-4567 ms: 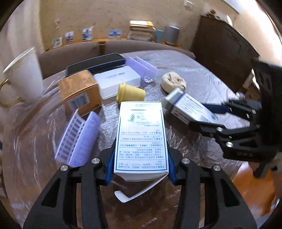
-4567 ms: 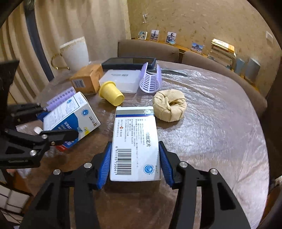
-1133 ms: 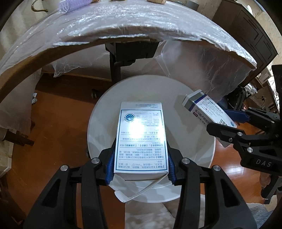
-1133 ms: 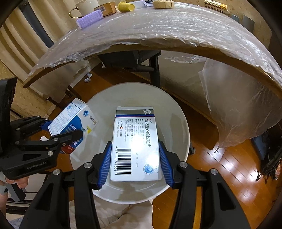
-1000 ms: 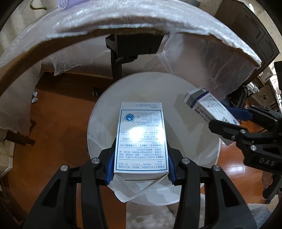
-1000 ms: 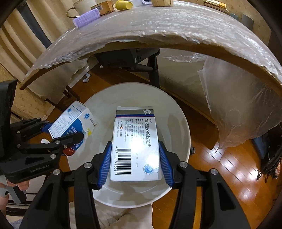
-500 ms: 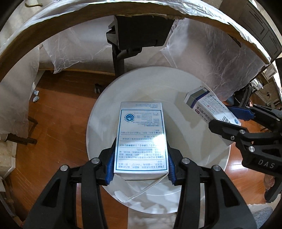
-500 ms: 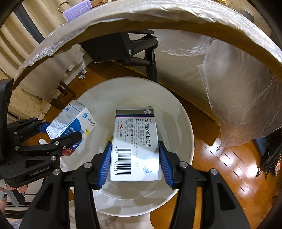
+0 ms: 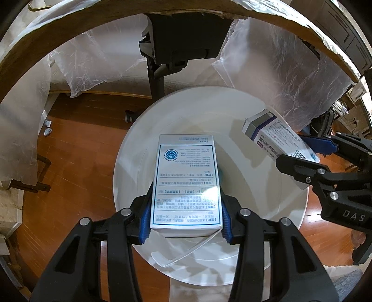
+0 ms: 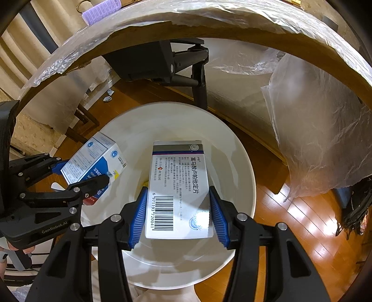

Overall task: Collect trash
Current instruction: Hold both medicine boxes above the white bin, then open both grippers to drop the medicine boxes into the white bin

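A round white bin [image 9: 267,120] [image 10: 234,139] stands on the wood floor below the table edge. My left gripper [image 9: 184,220] is shut on a white medicine box with a blue-framed label [image 9: 186,183], held over the bin's mouth. My right gripper [image 10: 177,216] is shut on a white box with a barcode [image 10: 179,188], also above the bin. From the left wrist view the right gripper [image 9: 302,151] and its box [image 9: 274,137] hang at the bin's right rim. From the right wrist view the left gripper [image 10: 76,174] and its box [image 10: 95,160] hang at the left rim.
The plastic-covered table edge [image 9: 69,37] [image 10: 209,25] arcs overhead, with its dark pedestal [image 9: 181,41] behind the bin. Clear plastic sheet [image 10: 320,120] hangs down at the right. A purple roller [image 10: 102,9] lies on the table. A hand [image 10: 14,251] grips the left tool.
Both grippers, each still holding its box, have come from the tabletop down to the bin. Over the last second the bin has grown larger in both views.
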A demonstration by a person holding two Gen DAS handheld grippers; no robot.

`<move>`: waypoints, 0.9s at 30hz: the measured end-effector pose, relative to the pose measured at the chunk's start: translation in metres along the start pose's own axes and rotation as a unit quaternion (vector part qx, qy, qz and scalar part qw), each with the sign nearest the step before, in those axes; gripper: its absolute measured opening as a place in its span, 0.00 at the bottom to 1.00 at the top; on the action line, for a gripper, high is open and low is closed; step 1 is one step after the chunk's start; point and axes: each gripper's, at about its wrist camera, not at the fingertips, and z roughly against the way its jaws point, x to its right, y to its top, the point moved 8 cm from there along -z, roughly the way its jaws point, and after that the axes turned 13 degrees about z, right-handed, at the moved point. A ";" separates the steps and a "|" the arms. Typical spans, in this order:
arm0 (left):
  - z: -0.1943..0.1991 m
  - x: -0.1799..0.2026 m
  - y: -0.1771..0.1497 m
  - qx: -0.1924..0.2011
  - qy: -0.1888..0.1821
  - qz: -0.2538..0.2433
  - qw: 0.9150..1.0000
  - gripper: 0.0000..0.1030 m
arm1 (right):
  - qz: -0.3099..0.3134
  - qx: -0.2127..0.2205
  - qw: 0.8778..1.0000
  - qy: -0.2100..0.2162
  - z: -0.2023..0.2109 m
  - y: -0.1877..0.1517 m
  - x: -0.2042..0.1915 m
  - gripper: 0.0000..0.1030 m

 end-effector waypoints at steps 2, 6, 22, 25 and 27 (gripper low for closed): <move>-0.001 -0.001 0.000 -0.001 0.000 0.000 1.000 0.46 | 0.001 0.000 1.000 0.000 0.000 0.001 0.000 0.49; -0.002 0.000 0.001 -0.001 0.002 -0.002 1.000 0.46 | 0.002 -0.002 1.000 -0.001 0.000 0.002 0.000 0.49; -0.007 0.000 0.003 -0.007 0.007 -0.009 1.000 0.46 | 0.002 -0.010 1.000 -0.004 -0.007 0.000 0.003 0.49; -0.004 0.001 0.006 0.009 -0.005 -0.006 1.000 0.48 | -0.005 -0.004 1.000 -0.003 -0.006 0.001 0.006 0.50; 0.000 0.001 0.009 0.024 -0.018 0.000 1.000 0.82 | -0.016 0.009 1.000 -0.011 -0.002 0.001 0.010 0.73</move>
